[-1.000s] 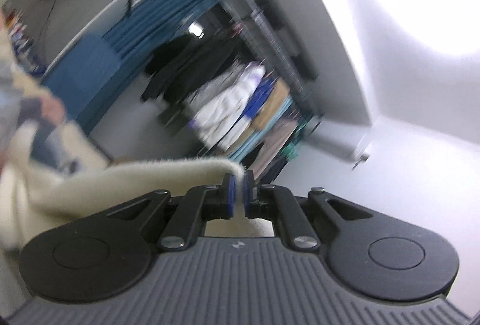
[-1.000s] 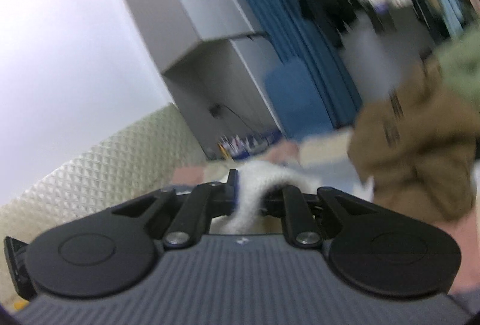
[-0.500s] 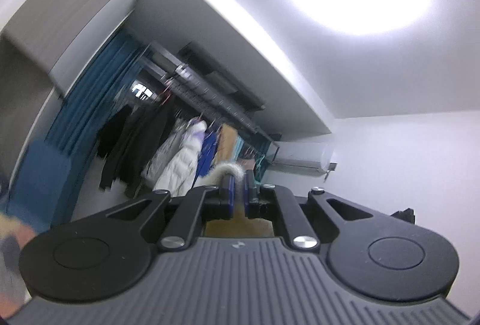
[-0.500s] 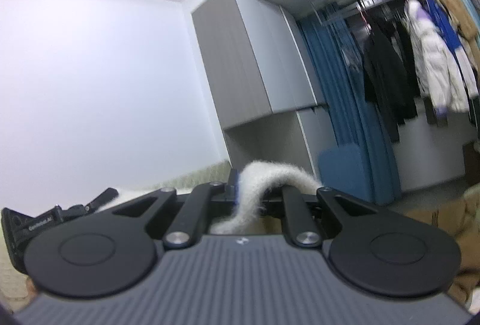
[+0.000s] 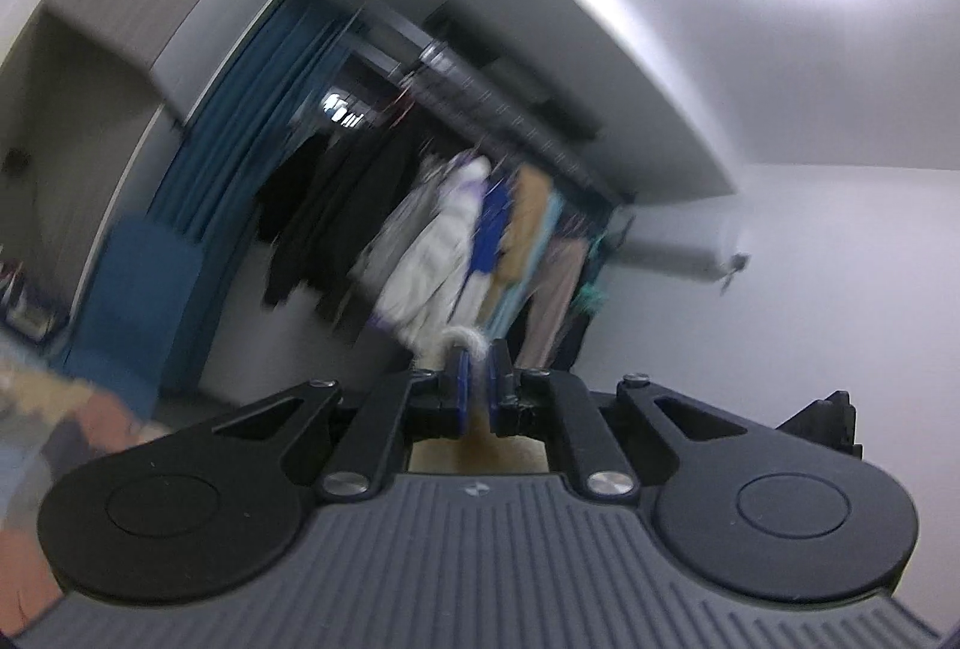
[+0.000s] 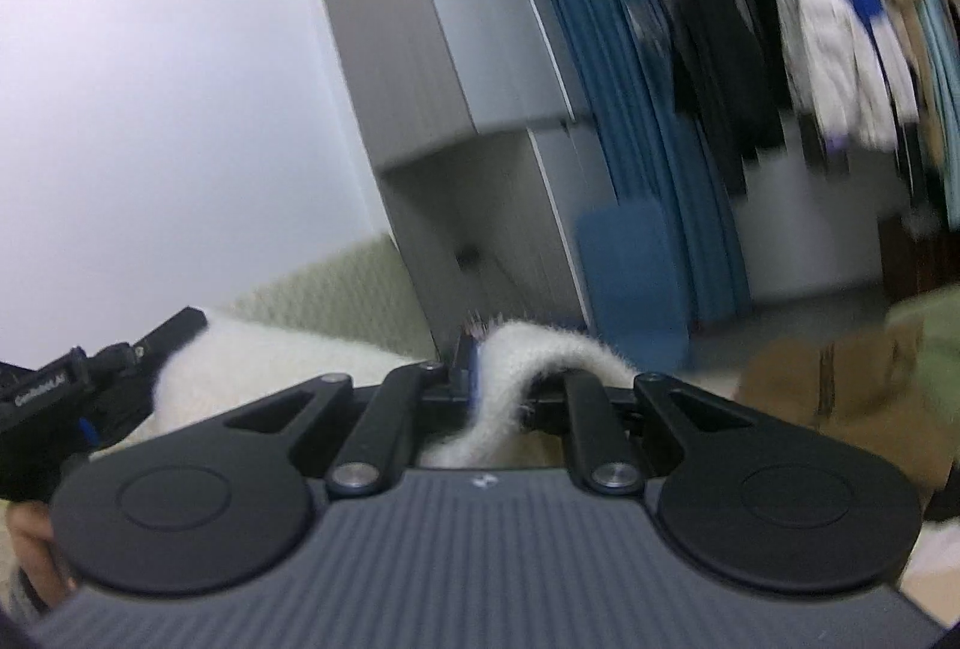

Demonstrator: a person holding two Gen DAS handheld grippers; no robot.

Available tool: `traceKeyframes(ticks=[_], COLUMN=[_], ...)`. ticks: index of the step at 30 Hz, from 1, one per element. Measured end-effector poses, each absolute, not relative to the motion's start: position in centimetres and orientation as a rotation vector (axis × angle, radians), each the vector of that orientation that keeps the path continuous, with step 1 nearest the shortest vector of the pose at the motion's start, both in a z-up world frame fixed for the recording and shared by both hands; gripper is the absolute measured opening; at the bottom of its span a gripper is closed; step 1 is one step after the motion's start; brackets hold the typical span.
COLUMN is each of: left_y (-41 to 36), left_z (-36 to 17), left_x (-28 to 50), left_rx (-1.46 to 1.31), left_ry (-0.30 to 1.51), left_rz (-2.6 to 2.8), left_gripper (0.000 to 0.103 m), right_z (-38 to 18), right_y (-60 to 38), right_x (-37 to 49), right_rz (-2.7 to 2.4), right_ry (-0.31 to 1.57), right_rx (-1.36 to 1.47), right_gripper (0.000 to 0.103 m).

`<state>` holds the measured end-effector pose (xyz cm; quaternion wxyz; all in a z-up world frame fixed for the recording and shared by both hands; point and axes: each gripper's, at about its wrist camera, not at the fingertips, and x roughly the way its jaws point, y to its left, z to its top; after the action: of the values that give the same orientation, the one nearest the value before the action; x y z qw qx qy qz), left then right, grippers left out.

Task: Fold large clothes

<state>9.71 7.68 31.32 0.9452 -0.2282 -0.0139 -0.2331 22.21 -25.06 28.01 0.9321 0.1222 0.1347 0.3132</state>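
Note:
A fluffy cream-white garment (image 6: 540,367) is held up in the air by both grippers. My right gripper (image 6: 498,379) is shut on a thick fold of it, which curls over the right finger; more of the cloth (image 6: 270,367) stretches away to the left. At the far left of the right wrist view the other gripper (image 6: 78,385) shows, with a hand under it. My left gripper (image 5: 475,379) is shut on a thin edge of the same garment (image 5: 465,337), a small tuft poking up above the blue pads (image 5: 459,385). Most of the garment hangs below, hidden.
A rail of hanging coats and jackets (image 5: 444,241) fills the far wall, beside blue curtains (image 5: 240,157) and a grey wardrobe (image 6: 432,49). A brown garment (image 6: 828,379) and a green one (image 6: 930,337) lie low at the right. A quilted headboard (image 6: 336,289) stands behind.
Both grippers have risen with the white garment; the bed and clothes pile dropped out of the left view, and the views now show wardrobe, rail and ceiling. The grips are unchanged.

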Motion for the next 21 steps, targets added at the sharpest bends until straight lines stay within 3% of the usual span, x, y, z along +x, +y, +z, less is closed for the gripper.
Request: traceKeyframes(ticks=[16, 17, 18, 19, 20, 21], left_y=[13.1, 13.4, 13.7, 13.7, 13.7, 14.0], left_z=[4.0, 2.3, 0.7, -0.5, -1.7, -2.7], left_x=[38.2, 39.4, 40.6, 41.8, 42.8, 43.4], left_rx=[-0.530, -0.547, -0.566, -0.582, -0.597, -0.611], left_ry=[0.384, 0.407, 0.432, 0.453, 0.470, 0.475], left_rz=[-0.297, -0.301, -0.303, -0.298, -0.286, -0.281], left_gripper=[0.008, 0.011, 0.024, 0.037, 0.065, 0.070], right_z=[2.6, 0.9, -0.9, -2.3, -3.5, -4.9], right_y=[-19.6, -19.5, -19.6, -19.7, -20.0, -20.4], right_x=[43.4, 44.5, 45.9, 46.9, 47.6, 48.2], right_rz=[0.549, 0.540, 0.527, 0.513, 0.499, 0.481], right_ry=[0.647, 0.670, 0.701, 0.729, 0.752, 0.772], right_rx=[0.403, 0.425, 0.459, 0.492, 0.524, 0.570], right_gripper=[0.014, 0.014, 0.016, 0.025, 0.032, 0.050])
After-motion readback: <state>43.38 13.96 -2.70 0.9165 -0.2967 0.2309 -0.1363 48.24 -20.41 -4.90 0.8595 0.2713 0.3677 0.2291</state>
